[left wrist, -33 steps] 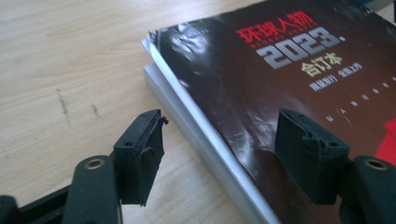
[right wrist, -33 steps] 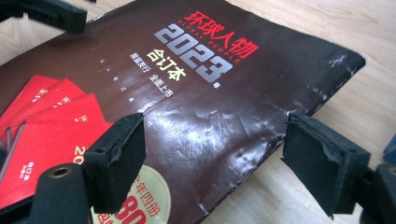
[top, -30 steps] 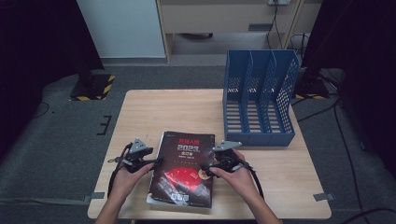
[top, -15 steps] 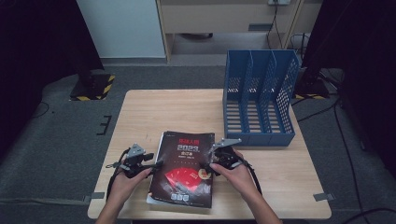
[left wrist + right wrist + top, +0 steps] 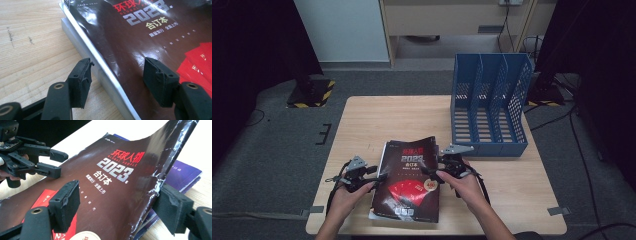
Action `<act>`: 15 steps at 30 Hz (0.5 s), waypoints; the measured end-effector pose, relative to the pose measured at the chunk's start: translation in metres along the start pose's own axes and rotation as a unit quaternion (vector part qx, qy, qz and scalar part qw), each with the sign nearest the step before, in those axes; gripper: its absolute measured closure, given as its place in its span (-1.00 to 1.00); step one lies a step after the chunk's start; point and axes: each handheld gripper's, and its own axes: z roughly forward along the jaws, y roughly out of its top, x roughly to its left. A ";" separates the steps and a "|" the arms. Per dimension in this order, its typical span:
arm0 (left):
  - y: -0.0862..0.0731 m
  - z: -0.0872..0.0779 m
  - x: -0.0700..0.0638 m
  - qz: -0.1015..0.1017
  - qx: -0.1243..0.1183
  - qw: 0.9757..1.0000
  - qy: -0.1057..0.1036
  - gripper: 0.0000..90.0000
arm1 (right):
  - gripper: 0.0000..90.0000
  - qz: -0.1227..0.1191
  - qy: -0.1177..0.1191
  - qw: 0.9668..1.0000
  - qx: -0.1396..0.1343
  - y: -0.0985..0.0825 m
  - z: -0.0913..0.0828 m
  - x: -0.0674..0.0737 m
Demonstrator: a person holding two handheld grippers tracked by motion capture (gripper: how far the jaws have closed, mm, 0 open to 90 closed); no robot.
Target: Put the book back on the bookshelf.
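A dark glossy book (image 5: 409,182) with red and white print lies at the table's near middle, on top of a purple book (image 5: 186,173). My left gripper (image 5: 378,177) stands open at its left edge. In the left gripper view (image 5: 117,80) one jaw is over the bare wood and the other over the cover (image 5: 140,42). My right gripper (image 5: 435,171) is at the right edge, and its jaws have just been closing. In the right gripper view (image 5: 117,205) the cover's curled-up edge (image 5: 160,165) sits between them, not squeezed.
A blue slotted file rack (image 5: 490,107) stands at the back right of the wooden table (image 5: 387,120), just beyond my right hand. Bare wood stretches behind the books and to their left. The table's front edge is close under both forearms.
The right gripper's jaws stand narrower around the cover's right edge, and that edge curls up more. Both hands have stayed about where they were.
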 end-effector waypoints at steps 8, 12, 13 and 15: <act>0.000 0.001 0.000 -0.003 -0.003 1.000 0.001 -0.17 | -0.44 0.010 0.002 1.000 0.025 -0.005 0.006 -0.005; -0.001 0.001 0.000 -0.003 -0.002 1.000 0.002 -0.19 | -0.33 0.016 0.011 1.000 0.019 -0.007 0.006 -0.010; -0.001 0.001 0.000 -0.003 -0.002 1.000 0.002 -0.19 | -0.29 0.018 0.013 1.000 0.020 -0.007 0.006 -0.011; -0.001 0.001 0.000 0.000 -0.001 1.000 0.004 -0.20 | -0.21 0.019 0.014 1.000 0.010 -0.006 0.004 -0.010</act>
